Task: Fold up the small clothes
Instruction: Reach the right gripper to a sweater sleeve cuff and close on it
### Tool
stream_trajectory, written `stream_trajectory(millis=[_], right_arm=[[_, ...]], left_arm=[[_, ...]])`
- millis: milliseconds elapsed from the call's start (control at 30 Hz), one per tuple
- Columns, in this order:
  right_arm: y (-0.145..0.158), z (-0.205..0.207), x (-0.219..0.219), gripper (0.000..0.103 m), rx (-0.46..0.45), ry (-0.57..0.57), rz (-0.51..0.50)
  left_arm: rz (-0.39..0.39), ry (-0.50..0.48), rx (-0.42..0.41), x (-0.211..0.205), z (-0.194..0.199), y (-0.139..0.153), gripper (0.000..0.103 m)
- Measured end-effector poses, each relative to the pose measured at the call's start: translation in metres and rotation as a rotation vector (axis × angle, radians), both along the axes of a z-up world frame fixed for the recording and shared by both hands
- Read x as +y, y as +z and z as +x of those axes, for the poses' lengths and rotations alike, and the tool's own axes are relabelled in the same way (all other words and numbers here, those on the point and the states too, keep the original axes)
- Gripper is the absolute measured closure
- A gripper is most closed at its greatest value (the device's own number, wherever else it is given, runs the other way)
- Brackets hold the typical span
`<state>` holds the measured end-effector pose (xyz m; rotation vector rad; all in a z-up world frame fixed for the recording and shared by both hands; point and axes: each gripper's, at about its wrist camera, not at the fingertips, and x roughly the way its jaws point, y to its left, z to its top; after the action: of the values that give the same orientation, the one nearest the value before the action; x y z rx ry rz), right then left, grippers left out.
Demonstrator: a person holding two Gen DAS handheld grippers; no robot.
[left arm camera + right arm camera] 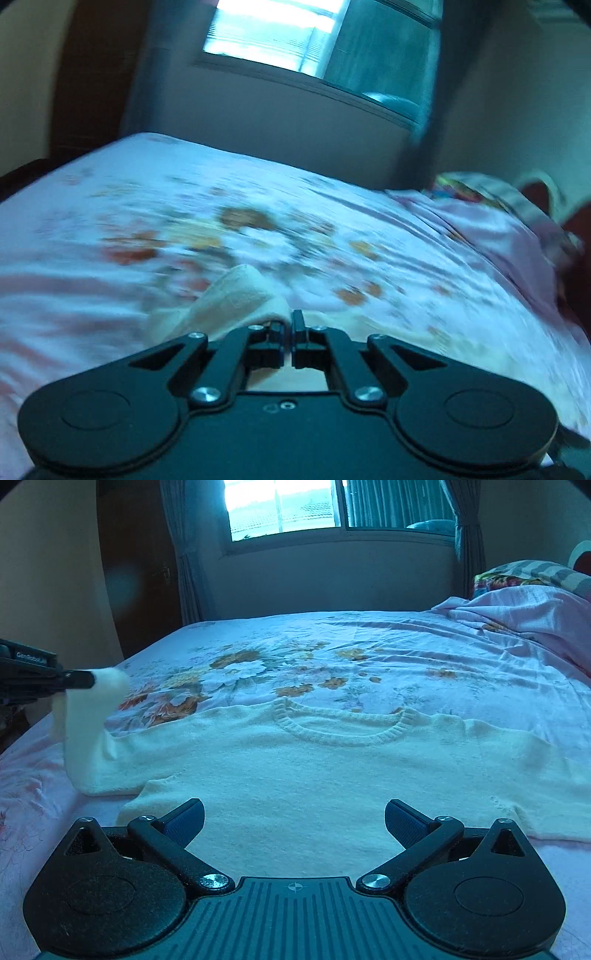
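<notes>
A cream knit sweater (295, 771) lies flat on the bed, neck hole away from me. My left gripper (86, 679) is shut on the end of the sweater's left sleeve (86, 723) and holds it lifted above the bed. In the left wrist view the gripper (290, 325) is closed on the cream sleeve cloth (240, 295), and the view is blurred. My right gripper (294, 818) is open and empty, low over the sweater's lower body.
The bed has a floral pink and white sheet (332, 653). A rumpled pink blanket (524, 609) and a colourful pillow (517, 576) lie at the right. A window (295, 506) with curtains is behind the bed. A dark wooden door (140, 572) stands at the left.
</notes>
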<state>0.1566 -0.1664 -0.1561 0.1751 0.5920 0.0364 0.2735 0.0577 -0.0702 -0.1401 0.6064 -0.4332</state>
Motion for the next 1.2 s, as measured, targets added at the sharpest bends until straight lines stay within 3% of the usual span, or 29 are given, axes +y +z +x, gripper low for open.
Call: stream_trajectory(millis=[133, 200, 300, 367, 433, 533, 667, 800, 900, 933, 967, 1000, 1100, 1200], right_arm=[[-0.006, -0.021, -0.031, 0.000, 0.034, -0.047, 0.000], [-0.010, -0.030, -0.045, 0.000, 0.059, -0.063, 0.009], [-0.010, -0.039, -0.062, 0.000, 0.072, -0.081, 0.017], [-0.007, -0.040, -0.067, 0.000, 0.070, -0.080, 0.029], [-0.005, -0.038, -0.065, 0.000, 0.066, -0.076, 0.038], [0.000, -0.035, -0.055, 0.000, 0.053, -0.054, 0.036], [0.003, -0.029, -0.034, 0.000, 0.048, -0.014, 0.018], [0.002, -0.009, 0.010, 0.000, 0.045, 0.078, -0.045], [-0.002, 0.000, 0.044, 0.001, 0.018, 0.148, -0.108], [-0.003, 0.001, 0.053, 0.013, 0.013, 0.163, -0.130], [-0.007, 0.005, 0.061, 0.033, 0.015, 0.186, -0.150], [-0.012, 0.009, 0.067, 0.040, 0.030, 0.201, -0.162], [-0.026, 0.024, 0.078, 0.040, 0.066, 0.212, -0.185], [-0.034, 0.036, 0.088, 0.040, 0.085, 0.234, -0.212]], left_arm=[[0.086, -0.353, 0.146, -0.099, -0.035, -0.040, 0.102], [0.114, -0.435, 0.249, -0.124, -0.046, -0.064, 0.099], [0.134, -0.434, 0.245, -0.127, -0.067, -0.066, 0.085], [0.057, -0.415, 0.234, -0.114, -0.074, -0.055, 0.084], [-0.031, -0.382, 0.211, -0.096, -0.072, -0.042, 0.078], [-0.021, -0.216, 0.206, -0.082, -0.053, -0.033, 0.079], [-0.139, -0.062, 0.247, -0.049, -0.034, -0.030, 0.078], [-0.055, -0.003, 0.250, -0.042, -0.020, -0.035, 0.078], [-0.034, 0.021, 0.295, -0.035, -0.008, -0.052, 0.079], [-0.024, 0.028, 0.305, -0.034, -0.005, -0.057, 0.079], [-0.018, 0.033, 0.314, -0.033, -0.002, -0.063, 0.079], [-0.022, 0.041, 0.325, -0.031, 0.000, -0.068, 0.079], [-0.058, 0.055, 0.348, -0.025, 0.004, -0.076, 0.079], [-0.044, 0.061, 0.347, -0.024, 0.007, -0.080, 0.079]])
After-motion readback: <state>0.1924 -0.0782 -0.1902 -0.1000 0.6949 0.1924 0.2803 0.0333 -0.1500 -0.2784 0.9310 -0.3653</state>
